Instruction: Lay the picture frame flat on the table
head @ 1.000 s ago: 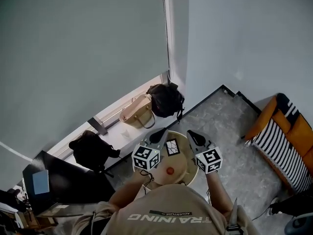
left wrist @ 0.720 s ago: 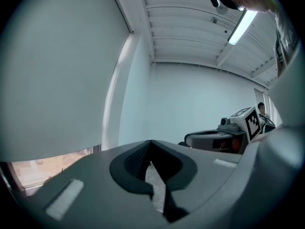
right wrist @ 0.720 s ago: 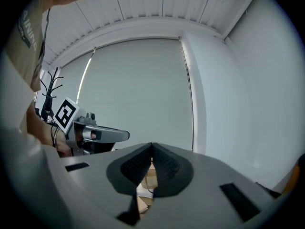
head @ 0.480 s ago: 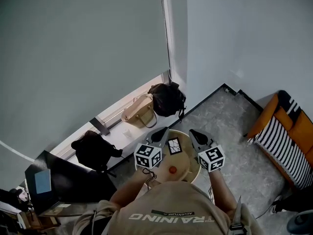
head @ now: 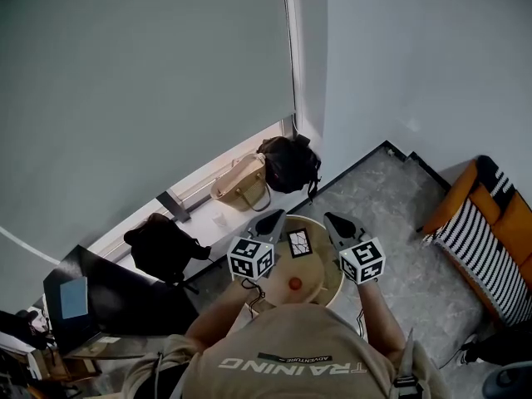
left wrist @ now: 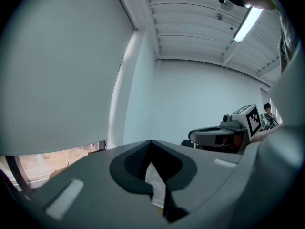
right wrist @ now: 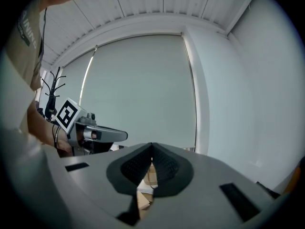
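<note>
We hold the left gripper point(head: 269, 219) over the left side of the small round table point(head: 335, 278) and the right gripper point(head: 336, 221) over its right side. Both have their jaws pressed together, and nothing is between them. The picture frame point(head: 299, 242) sits on the far part of the table, between the two grippers. We cannot tell if it stands up or lies flat. A small orange ball point(head: 294, 283) lies nearer to us.

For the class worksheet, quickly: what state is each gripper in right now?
Left gripper: tongs closed, holding nothing.
Right gripper: tongs closed, holding nothing.
</note>
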Tool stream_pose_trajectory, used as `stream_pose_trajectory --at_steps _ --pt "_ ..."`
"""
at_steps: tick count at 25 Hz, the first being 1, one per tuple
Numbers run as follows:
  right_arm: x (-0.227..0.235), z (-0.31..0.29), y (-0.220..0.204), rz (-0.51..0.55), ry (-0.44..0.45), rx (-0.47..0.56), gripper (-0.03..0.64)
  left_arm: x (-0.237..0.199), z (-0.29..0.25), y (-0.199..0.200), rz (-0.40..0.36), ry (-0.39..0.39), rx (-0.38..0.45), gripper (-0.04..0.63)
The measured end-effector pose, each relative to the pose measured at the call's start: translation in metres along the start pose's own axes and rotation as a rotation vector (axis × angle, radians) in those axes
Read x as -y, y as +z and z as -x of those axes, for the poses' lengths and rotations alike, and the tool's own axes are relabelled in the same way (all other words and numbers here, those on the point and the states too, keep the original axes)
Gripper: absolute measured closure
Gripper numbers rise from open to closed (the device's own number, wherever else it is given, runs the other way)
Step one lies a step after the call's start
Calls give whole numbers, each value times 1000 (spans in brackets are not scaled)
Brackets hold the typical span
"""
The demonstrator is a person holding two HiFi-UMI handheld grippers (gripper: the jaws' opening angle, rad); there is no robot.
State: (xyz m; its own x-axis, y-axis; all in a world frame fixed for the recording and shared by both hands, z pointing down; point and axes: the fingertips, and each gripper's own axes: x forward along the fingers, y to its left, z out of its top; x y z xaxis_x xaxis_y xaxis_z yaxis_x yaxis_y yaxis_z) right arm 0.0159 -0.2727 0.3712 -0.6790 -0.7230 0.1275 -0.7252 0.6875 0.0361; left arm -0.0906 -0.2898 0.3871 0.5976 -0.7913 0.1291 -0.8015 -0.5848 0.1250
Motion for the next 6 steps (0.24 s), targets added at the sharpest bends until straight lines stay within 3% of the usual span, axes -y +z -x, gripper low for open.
stream_pose_trajectory --at_steps 6 --pt "2 -10 10 21 8 6 611 -4 -6 2 -9 -5 -2 589"
